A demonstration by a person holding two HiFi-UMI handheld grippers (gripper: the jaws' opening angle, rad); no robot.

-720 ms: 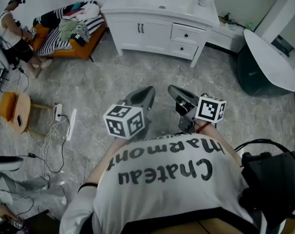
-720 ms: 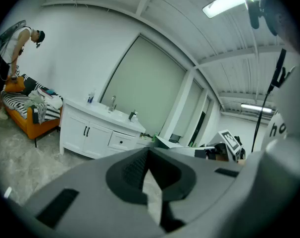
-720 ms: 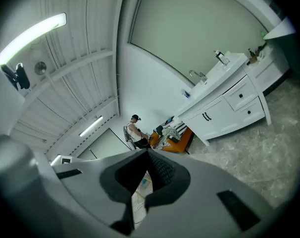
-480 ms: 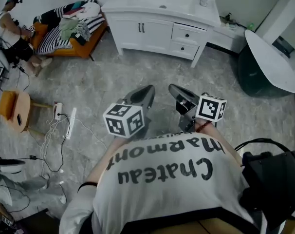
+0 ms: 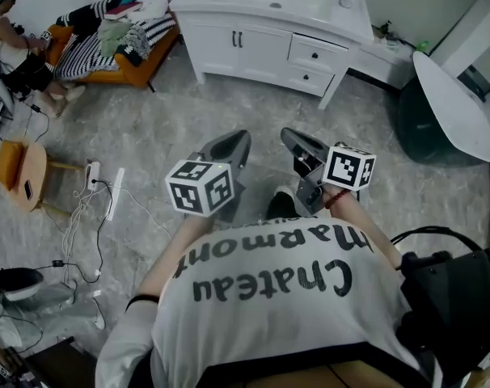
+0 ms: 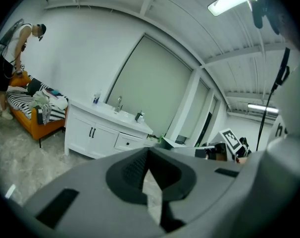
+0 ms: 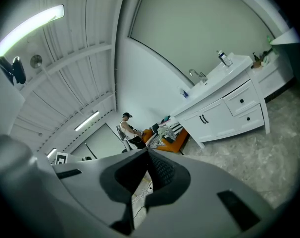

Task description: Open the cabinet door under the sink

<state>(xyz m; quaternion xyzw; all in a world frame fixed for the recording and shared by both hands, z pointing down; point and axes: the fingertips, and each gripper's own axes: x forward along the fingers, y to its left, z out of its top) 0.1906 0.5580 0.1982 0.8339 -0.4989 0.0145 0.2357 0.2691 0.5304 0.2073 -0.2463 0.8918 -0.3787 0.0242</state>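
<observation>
A white sink vanity (image 5: 269, 31) stands against the far wall, several steps ahead of me. Its two cabinet doors (image 5: 241, 48) under the basin are closed, with dark handles at their meeting edge. Both doors also show in the left gripper view (image 6: 93, 133) and the right gripper view (image 7: 209, 120). My left gripper (image 5: 238, 138) and right gripper (image 5: 289, 136) are held in front of my chest, side by side, both shut and holding nothing. Both are far from the vanity.
Two drawers (image 5: 316, 59) sit right of the doors. An orange sofa (image 5: 107, 47) piled with clothes stands left of the vanity, with a person (image 5: 19, 47) beside it. A power strip and cables (image 5: 99, 196) lie on the floor at left. A white round tabletop (image 5: 451, 103) is at right.
The view has shifted slightly forward; the vanity sits a little higher in the head view. Both grippers stay shut and side by side.
</observation>
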